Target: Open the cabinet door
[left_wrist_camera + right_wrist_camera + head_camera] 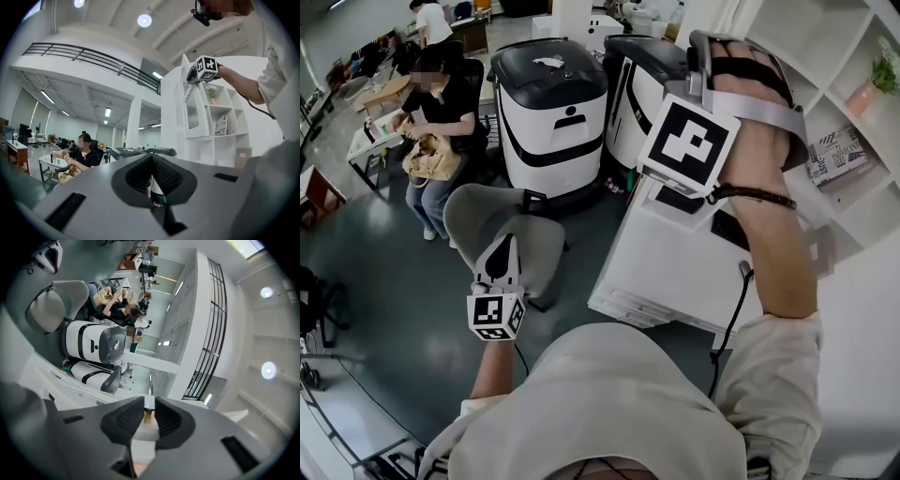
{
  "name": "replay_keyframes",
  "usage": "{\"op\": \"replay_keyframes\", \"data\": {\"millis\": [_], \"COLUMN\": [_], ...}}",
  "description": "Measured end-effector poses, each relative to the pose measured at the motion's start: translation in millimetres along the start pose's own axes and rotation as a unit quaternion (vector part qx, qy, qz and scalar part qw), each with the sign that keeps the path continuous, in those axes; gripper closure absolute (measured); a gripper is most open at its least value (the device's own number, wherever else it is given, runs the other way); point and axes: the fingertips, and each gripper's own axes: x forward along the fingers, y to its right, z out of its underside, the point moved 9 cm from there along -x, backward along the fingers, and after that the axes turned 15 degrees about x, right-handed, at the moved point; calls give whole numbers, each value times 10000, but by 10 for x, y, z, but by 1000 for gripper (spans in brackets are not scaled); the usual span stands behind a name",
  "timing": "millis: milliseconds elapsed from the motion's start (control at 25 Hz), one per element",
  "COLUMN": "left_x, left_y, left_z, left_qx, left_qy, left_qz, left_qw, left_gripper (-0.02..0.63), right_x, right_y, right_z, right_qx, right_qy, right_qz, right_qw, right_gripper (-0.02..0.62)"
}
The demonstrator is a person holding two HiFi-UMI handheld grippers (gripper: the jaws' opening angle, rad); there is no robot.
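Observation:
The white cabinet door stands edge-on at the front of the open shelving. It carries a small brass knob. My right gripper is raised high and shut on that knob, with the door's white edge showing between the pads. In the left gripper view its marker cube sits at the door's top corner. My left gripper hangs low at the left, over a grey chair. It points level into the room, its tips meeting with nothing held.
Two black-and-white machines stand ahead of the cabinet. A grey chair is by my left hand. A seated person works at a table far left. The shelves hold a potted plant and a book.

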Motion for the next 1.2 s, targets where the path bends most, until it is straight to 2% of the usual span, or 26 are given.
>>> {"op": "replay_keyframes", "data": {"millis": [480,880,1200], "left_x": [43,112,209], "left_y": [63,90,143], "left_z": [12,10,-10], "left_qx": [-23,-5,7], "left_qy": [-59,-52,-51], "left_qz": [28,105,192], "left_qw": [10000,9999,9998], "left_gripper": [607,607,607], "right_x": [-5,-99,-132], "right_y": [9,-26,-7], "right_z": [31,8,48], "right_qx": [77,144,236], "right_qy": [128,347,498], "right_qz": [-130,-496,-649], "right_qw": [9998,9981,9964], "right_gripper": [503,333,298]}}
